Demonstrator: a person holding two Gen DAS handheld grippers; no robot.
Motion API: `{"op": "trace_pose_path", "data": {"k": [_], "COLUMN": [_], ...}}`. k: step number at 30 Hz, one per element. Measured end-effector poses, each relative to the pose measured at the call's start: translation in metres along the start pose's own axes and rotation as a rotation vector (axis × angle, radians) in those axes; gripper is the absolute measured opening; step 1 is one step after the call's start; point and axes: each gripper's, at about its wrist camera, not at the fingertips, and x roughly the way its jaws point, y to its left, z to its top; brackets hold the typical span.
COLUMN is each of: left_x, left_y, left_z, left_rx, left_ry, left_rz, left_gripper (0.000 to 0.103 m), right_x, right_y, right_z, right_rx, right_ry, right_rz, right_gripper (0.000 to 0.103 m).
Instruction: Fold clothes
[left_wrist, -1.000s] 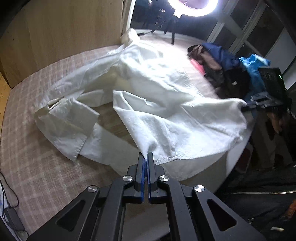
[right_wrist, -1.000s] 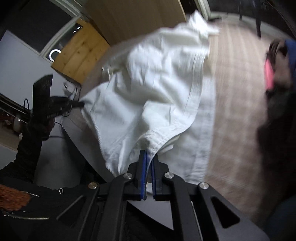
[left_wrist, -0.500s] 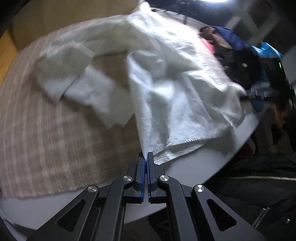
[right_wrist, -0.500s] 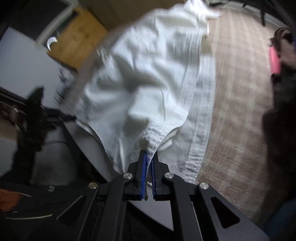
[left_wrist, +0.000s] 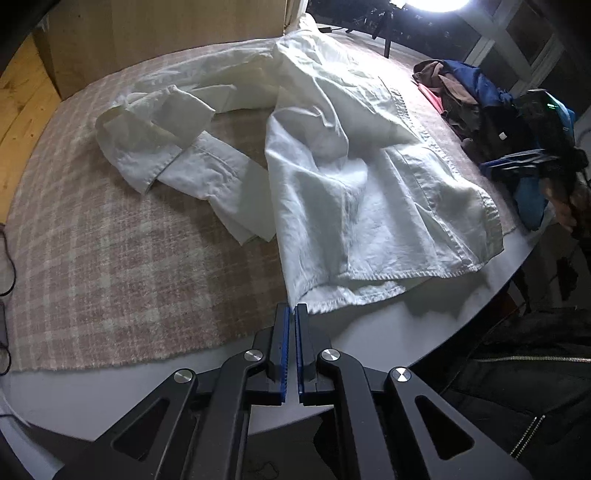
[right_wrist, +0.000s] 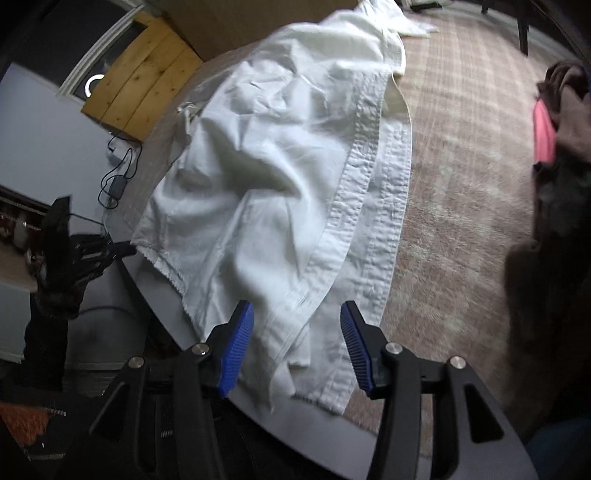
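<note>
A white shirt lies crumpled on the plaid table cover, its sleeve folded over at the left and its hem along the near table edge. My left gripper is shut on the hem's near corner, with only a sliver of cloth at its tips. In the right wrist view the shirt spreads ahead, and its button placket runs down between the fingers of my right gripper, which is open around the hem corner without pinching it. The left gripper shows at the far hem corner.
A pile of dark, blue and pink clothes sits at the table's right side, also in the right wrist view. The bare white table rim curves along the front. A ring light shines at the back. Cables hang beside the table.
The shirt has been lowered onto the table and now lies flat. My right gripper has opened and let go of the hem. My left gripper stays shut at its corner.
</note>
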Motion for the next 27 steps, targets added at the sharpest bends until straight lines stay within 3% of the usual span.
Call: {"op": "trace_pose_path", "data": {"k": [4,7,14,17,21,25,26,27], "left_x": [-0.005,-0.009,-0.003,0.001,0.009,0.015,0.016,0.017], "left_y": [-0.003,-0.01,-0.041,-0.056,-0.081,-0.108,-0.114,-0.12], "left_z": [-0.007,-0.014,-0.014,-0.009,-0.001,0.004,0.005,0.006], "left_rx": [-0.017,-0.03,0.005,0.034,0.088,0.151,0.167,0.183], "left_ry": [0.0,-0.012,-0.024,-0.03,-0.031,-0.037,-0.039,-0.041], "left_rz": [0.023,0.008,-0.033,-0.059,-0.093,-0.128,-0.132,-0.136], "left_gripper": [0.003,0.003,0.003,0.003,0.003,0.006,0.009,0.015], "right_x": [0.03,0.03,0.003,-0.007,0.004,0.021,0.022,0.022], "right_y": [0.002,0.01,0.032,0.04,0.026,0.005,0.007,0.01], "right_z": [0.008,0.01,0.008,0.006,-0.005,-0.011,-0.011,-0.011], "right_rx": [-0.004,-0.031,-0.117,-0.15,-0.077,0.029,0.015,-0.008], "right_ry": [0.028,0.003,-0.066,-0.086,-0.038,-0.001,-0.006,-0.02], "right_rz": [0.018,0.035,0.085,0.087,-0.047,0.04,0.071,0.086], "right_gripper": [0.049,0.048,0.023,0.024,0.047,0.047,0.044,0.031]}}
